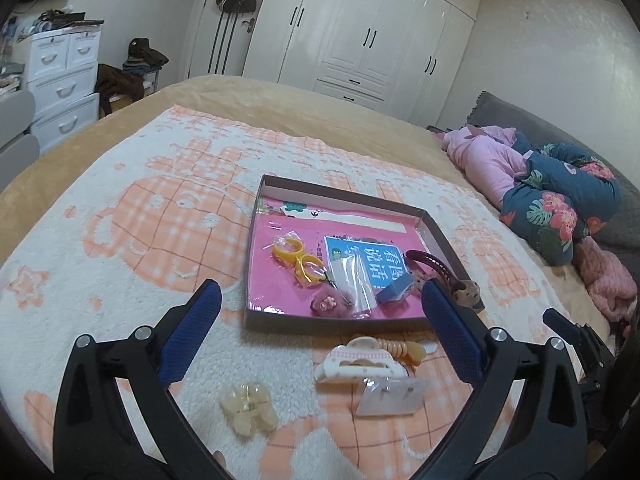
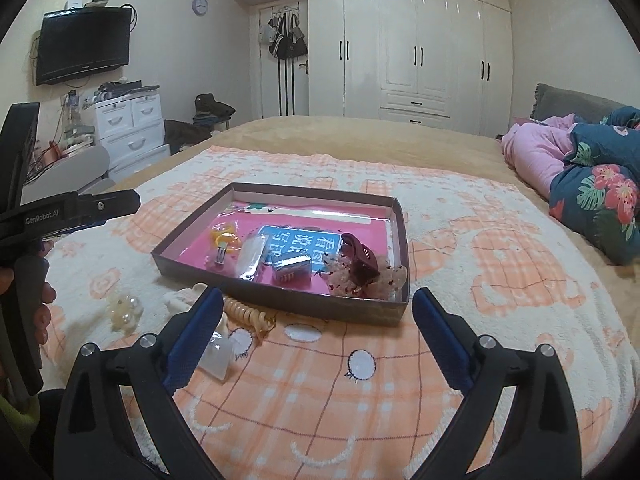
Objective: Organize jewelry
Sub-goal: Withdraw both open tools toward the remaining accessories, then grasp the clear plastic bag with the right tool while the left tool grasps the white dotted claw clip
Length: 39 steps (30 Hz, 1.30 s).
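A shallow brown box (image 1: pixel 344 194) (image 2: pixel 280 298) lies on the bed blanket. In it are yellow rings (image 1: pixel 298 258) (image 2: pixel 224 238), a clear bag (image 1: pixel 354 280) (image 2: pixel 252 258), a blue clip (image 1: pixel 396 290) (image 2: pixel 292 268), a dark red claw clip (image 1: pixel 430 264) (image 2: pixel 360 260) and a pink flower piece (image 1: pixel 328 304). In front of the box lie a white claw clip (image 1: pixel 360 362) (image 2: pixel 180 300), a peach coil tie (image 1: pixel 402 348) (image 2: pixel 248 314), a bagged earring card (image 1: pixel 390 396) (image 2: pixel 218 356) and a cream bow clip (image 1: pixel 250 408) (image 2: pixel 126 312). My left gripper (image 1: pixel 320 308) is open above these. My right gripper (image 2: pixel 318 308) is open before the box.
A pink and floral quilt bundle (image 1: pixel 552 196) (image 2: pixel 580 168) lies at the right. White wardrobes (image 2: pixel 412 48), a white drawer unit (image 2: pixel 128 124) and a wall TV (image 2: pixel 82 44) stand beyond the bed. The left gripper's body (image 2: pixel 24 216) shows at the right view's left edge.
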Available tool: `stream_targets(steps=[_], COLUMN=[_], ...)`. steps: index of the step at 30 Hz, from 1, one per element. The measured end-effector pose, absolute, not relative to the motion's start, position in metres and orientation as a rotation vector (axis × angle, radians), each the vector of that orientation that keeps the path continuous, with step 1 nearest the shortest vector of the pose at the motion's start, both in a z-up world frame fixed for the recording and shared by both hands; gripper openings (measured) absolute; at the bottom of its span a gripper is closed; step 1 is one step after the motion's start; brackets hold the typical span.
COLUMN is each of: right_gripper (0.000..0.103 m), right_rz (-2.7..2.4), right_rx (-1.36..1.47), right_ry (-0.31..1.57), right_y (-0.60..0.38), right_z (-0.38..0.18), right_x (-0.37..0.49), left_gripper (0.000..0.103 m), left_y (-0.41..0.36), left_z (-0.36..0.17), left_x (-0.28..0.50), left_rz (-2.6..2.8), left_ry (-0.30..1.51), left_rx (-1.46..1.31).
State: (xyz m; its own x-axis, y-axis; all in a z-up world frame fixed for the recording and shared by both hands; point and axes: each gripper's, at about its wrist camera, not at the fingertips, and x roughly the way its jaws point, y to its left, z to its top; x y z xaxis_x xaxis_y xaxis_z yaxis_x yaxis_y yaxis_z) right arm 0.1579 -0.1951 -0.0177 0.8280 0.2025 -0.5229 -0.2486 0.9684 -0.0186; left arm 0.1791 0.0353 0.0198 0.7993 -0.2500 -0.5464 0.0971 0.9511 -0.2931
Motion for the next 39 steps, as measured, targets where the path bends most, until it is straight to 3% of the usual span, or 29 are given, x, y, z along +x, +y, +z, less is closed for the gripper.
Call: stream_targets(steps=[20, 39], right_gripper=[0.094, 0.094], right_rz=[0.312, 0.334], right_rx=[-0.103, -0.116], right_ry=[0.595, 0.701], right_y=[-0.16, -0.118], right_z=[-0.034, -0.083], right_x=[0.135, 0.153], left_gripper=[0.092, 0.092], left_y=[0.062, 0.063], left_z=[0.014, -0.015], left_x=[0.143, 0.147], left_rz=[-0.091, -0.075], left_ry=[0.646, 0.712], left_rx=[-0.201, -0.204])
